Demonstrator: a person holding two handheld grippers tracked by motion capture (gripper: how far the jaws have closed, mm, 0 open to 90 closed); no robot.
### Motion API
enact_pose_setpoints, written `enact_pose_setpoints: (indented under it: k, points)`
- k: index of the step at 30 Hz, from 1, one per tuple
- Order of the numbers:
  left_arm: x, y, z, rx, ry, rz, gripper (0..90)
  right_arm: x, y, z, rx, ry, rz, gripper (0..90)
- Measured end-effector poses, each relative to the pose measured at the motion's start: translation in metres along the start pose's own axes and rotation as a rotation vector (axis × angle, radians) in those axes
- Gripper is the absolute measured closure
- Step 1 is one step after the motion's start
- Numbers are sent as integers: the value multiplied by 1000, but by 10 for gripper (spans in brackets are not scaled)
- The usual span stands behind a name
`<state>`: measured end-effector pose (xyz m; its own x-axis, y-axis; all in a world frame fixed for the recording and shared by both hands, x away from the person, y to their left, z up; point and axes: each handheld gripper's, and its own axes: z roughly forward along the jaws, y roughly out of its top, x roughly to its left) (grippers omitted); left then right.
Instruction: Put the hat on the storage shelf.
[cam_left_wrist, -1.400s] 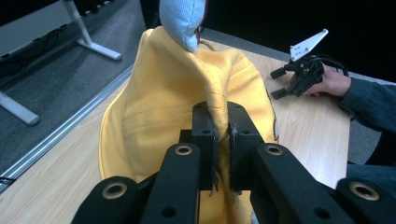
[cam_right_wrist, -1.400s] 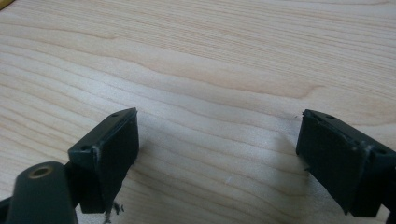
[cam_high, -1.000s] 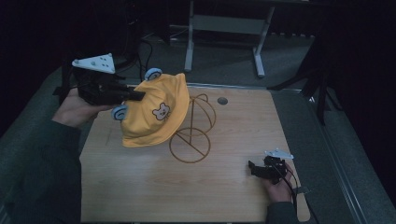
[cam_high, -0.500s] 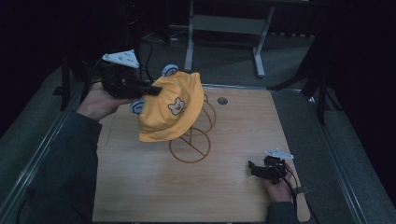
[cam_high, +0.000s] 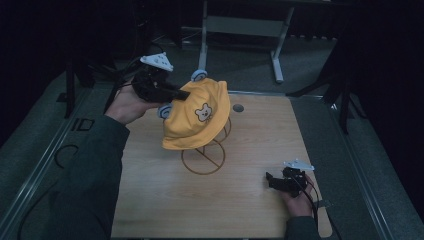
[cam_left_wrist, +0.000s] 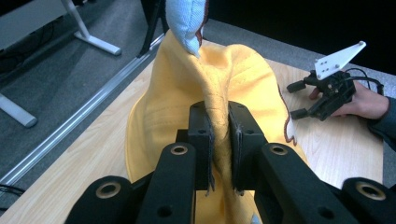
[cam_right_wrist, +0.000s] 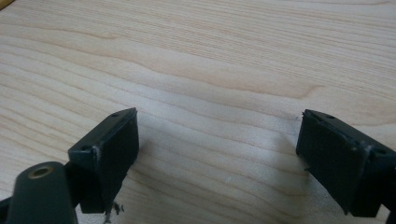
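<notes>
The pale wooden rectangular surface carries everything here, and it is mostly bare, which leaves free room around the one fixture standing near its middle: a thin copper-coloured wire hat stand with a round ring base lying flat on the wood.

The soft yellow fabric bucket hat with a small bear patch and light blue ears is draped over the top of that stand, its bear face turned toward the person and its brim hanging down around the wire loops. It sits tilted rather than squarely, lifted toward the far left, because the left tongs grip it there. In the left gripper view a ridge of the yellow cloth is pinched between the two black pads, bunched into a fold; the jaws have just been opening a little, yet the fold is still squeezed between them. My reading is that the hat is being settled on, or drawn off, the stand; I cannot tell which.

The right tongs rest low at the near right of the surface, well apart from the hat, apparently parked. Their jaws stand spread wide with bare wood between them.

No containers are in view.
</notes>
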<state>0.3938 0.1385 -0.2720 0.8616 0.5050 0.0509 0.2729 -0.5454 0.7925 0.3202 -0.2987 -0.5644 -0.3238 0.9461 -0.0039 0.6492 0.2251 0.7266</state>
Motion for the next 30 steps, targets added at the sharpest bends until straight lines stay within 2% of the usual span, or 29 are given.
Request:
enact_pose_setpoints:
  k: [7, 13, 21, 25, 28, 30]
  points:
    - [-2, 11, 19, 17, 22, -20, 806, 0, 0, 0, 0, 0, 0, 129]
    - [-3, 16, 38, 39, 19, -45, 787, 0, 0, 0, -1, 0, 0, 129]
    - [-9, 19, 57, 114, 22, -31, 750, 0, 0, 0, 0, 0, 1, 129]
    - [-11, 20, 63, 128, 24, -33, 737, 0, 0, 0, 0, 0, 0, 130]
    - [-10, 22, 65, 135, 36, -49, 701, 0, 0, 0, 0, 0, 1, 129]
    - [-11, 23, 65, 128, 55, -53, 635, 0, 0, 0, 0, 0, 1, 129]
